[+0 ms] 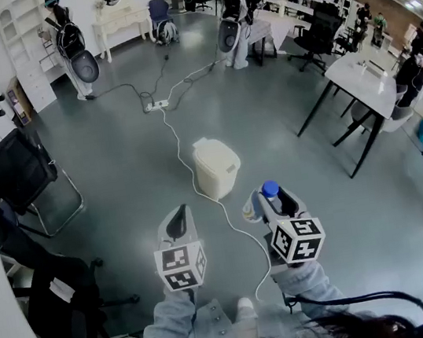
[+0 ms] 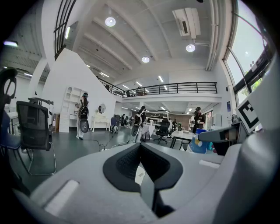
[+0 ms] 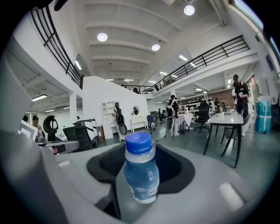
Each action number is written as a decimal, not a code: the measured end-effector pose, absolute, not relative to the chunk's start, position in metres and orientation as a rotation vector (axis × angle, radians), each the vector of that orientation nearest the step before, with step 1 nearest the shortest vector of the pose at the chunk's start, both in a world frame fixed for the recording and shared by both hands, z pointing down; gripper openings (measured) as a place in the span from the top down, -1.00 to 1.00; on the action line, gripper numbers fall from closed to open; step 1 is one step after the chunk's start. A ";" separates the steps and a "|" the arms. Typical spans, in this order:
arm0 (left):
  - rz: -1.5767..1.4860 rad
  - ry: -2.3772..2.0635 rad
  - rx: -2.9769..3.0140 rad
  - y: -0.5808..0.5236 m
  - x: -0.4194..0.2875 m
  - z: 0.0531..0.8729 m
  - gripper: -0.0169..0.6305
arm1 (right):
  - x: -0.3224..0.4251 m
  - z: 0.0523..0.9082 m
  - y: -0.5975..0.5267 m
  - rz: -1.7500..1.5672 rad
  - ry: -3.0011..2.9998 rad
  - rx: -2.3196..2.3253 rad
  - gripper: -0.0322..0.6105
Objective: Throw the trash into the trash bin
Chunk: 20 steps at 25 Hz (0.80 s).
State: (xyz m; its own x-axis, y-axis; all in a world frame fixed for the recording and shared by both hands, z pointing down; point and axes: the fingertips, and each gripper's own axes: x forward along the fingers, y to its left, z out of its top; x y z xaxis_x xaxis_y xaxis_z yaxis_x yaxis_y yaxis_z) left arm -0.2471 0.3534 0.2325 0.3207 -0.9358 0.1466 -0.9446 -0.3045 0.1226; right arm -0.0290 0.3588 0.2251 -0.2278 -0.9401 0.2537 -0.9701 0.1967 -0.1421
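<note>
Blue-capped bottle (image 3: pixel 141 173) stands upright, clamped between the jaws of the right hand-held gripper (image 1: pixel 275 206). The cream trash bin (image 1: pixel 216 167) sits out on the open floor (image 1: pixel 115 163), ahead and slightly left of that gripper and well apart from it. The left hand-held gripper (image 1: pixel 178 223) is clenched on nothing. The bin lies about equally near both, so carrying the bottle forward-left over it looks like the coming move.

White cable (image 1: pixel 178 141) is snaking over the grey floor (image 1: pixel 124 170) from a power strip (image 1: pixel 158 105). Black office chair (image 1: pixel 13 172) is standing left, white table (image 1: pixel 360 77) right. Two people wearing backpacks (image 1: pixel 68 40) (image 1: pixel 237 5) are standing far back, near a white shelf unit (image 1: pixel 26 42) and a white dresser (image 1: pixel 120 21).
</note>
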 end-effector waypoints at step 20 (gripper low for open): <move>0.063 -1.673 2.371 0.347 -0.281 0.256 0.92 | -0.056 0.239 0.361 0.480 -2.332 1.912 0.20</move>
State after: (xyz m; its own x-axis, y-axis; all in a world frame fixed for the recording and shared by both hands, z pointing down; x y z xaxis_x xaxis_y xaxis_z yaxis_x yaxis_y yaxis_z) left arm -0.2813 0.3474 0.2560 0.3442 -0.9232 0.1711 -0.9333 -0.3167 0.1689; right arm -0.0561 0.3609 0.2388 -0.2137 -0.9406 0.2638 -0.9683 0.1681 -0.1848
